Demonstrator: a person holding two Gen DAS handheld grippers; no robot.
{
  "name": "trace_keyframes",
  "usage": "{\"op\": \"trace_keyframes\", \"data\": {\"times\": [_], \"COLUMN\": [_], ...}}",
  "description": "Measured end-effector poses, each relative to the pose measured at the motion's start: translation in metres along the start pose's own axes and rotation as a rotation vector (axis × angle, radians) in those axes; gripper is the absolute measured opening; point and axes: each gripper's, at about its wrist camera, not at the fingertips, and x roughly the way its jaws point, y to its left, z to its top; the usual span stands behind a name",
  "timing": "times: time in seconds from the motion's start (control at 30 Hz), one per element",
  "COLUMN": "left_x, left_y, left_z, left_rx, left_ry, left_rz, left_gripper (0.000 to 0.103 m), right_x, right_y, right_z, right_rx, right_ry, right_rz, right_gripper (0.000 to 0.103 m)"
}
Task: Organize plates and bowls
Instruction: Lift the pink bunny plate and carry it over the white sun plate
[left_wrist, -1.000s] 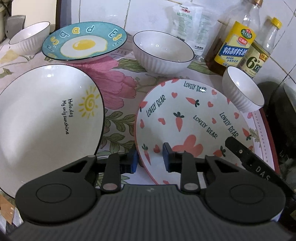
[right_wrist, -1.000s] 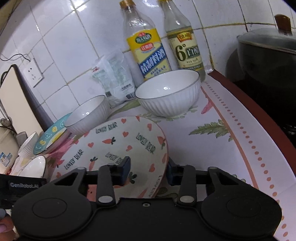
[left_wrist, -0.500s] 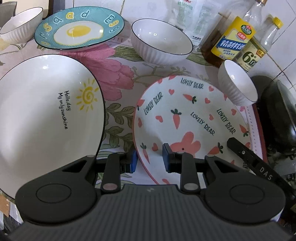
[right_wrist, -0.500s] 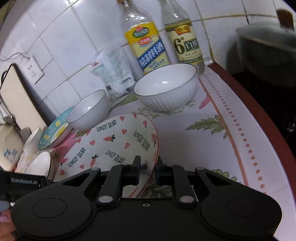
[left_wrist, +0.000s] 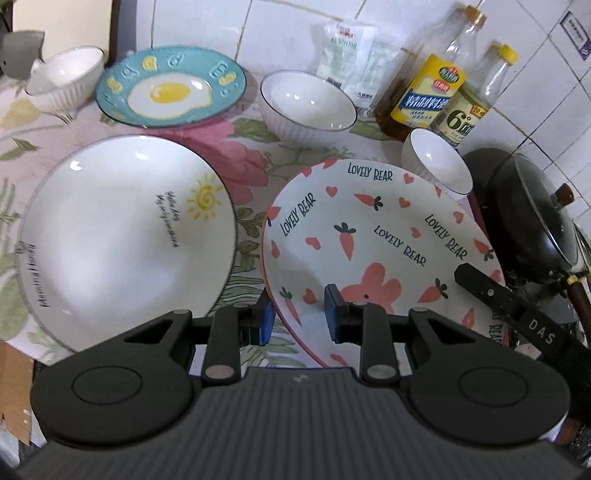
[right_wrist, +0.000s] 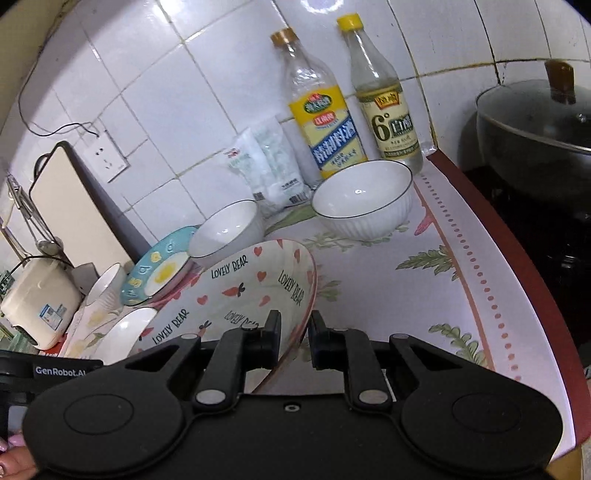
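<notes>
Carrot plate (right_wrist: 255, 291) sits tilted near the counter's (right_wrist: 461, 288) front edge; your right gripper (right_wrist: 293, 341) pinches its rim, though your view hides the contact underneath. Only your left view shows the sun plate (left_wrist: 122, 236) whole; your left gripper (left_wrist: 298, 319) straddles the carrot plate's near rim, jaws narrowly parted.

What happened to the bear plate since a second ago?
The right gripper closed its jaws on the bear plate's rim and tipped that edge up off the tablecloth. The left gripper stayed open, holding nothing. The sun plate, egg plate and white bowls did not move.
</notes>
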Motion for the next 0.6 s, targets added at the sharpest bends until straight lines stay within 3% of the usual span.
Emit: {"op": "trace_keyframes", "data": {"times": [0.3, 0.6], "left_x": [-0.053, -0.088], "left_y": [0.028, 0.081], "left_z": [-0.004, -0.005], "left_rx": [0.024, -0.034], "left_ry": [-0.021, -0.045], "left_rz": [0.006, 0.042], "left_gripper": [0.026, 0.026], "right_x": [-0.027, -0.018], "right_y": [0.046, 0.102], "right_z": [-0.006, -0.016], "right_rx": [-0.019, -0.064], "right_ry": [-0.013, 0.018], "right_rz": [0.042, 0.074], "right_gripper": [0.021, 0.021]}}
